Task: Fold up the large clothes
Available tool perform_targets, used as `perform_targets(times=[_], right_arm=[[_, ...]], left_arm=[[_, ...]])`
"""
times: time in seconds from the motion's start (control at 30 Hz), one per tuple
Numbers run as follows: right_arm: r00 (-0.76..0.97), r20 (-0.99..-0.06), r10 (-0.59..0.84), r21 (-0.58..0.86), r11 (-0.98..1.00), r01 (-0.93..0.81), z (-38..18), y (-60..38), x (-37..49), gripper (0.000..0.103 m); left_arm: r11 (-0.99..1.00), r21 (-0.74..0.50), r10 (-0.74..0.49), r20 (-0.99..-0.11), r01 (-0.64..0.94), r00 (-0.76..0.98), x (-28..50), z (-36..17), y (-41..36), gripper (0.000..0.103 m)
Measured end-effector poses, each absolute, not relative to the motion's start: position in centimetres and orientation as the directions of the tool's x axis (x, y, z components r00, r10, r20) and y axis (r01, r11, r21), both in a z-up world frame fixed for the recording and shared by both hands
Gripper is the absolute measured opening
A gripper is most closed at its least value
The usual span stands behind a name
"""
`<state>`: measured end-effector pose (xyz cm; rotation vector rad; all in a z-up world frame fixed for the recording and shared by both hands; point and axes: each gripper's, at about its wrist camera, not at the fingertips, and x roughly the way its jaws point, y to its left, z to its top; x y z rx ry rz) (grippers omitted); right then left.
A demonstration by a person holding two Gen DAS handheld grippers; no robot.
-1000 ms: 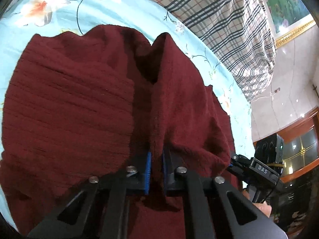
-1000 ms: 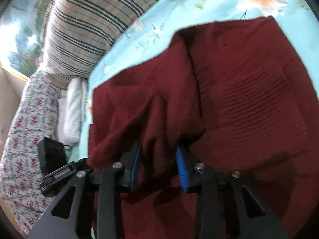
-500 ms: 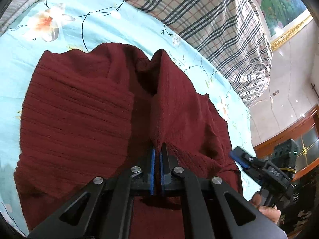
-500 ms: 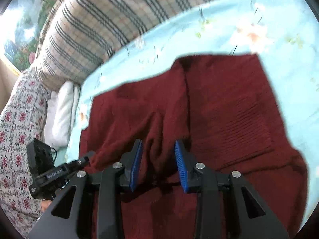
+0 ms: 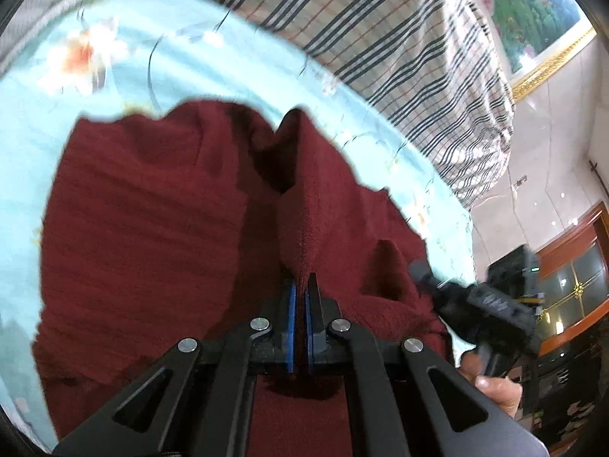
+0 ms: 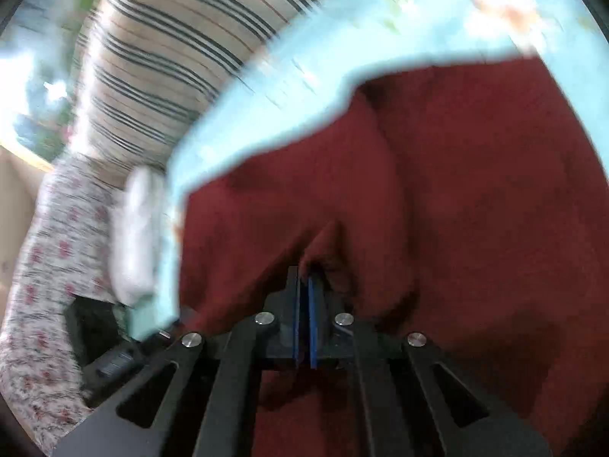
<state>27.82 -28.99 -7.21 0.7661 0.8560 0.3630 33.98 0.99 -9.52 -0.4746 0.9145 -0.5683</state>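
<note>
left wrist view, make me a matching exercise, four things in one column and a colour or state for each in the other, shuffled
Things:
1. sweater
2. bedsheet
3. blanket
4. left tool

Colours or states:
a. plaid with dark stripes
b. shut on a fold of knit
c. dark red
d. light blue with flowers

Pairs: 1-c, 2-d, 3-a, 4-b

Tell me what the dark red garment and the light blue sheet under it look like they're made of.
Garment: seemingly a thick, matte knit, maybe wool or acrylic; horizontal ribbing shows, and it bunches softly where both grippers pinch it. Sheet: smooth, thin woven fabric, probably cotton or polyester, printed with flowers; motion blur hides its weave.
</note>
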Motion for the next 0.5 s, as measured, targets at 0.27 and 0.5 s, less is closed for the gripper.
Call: perform_targets(times=[0.27,0.5], right_arm=[[0.753,-0.276,0.598,0.756,0.619,-0.214,-2.9,-31.8,23.7,0.003],[0.67,-0.487,0.56,0.76,0.65,0.01,-11.1,-33.4,21.8,0.003]], left_arm=[[0.791,-0.51,-0.608,-0.59,0.338,0.532,31.2,-8.1,-0.1,0.002],[0.82,-0.485,-0.572,-0.676,0.303,0.465,30.7,-12.5,-0.1,0.002]])
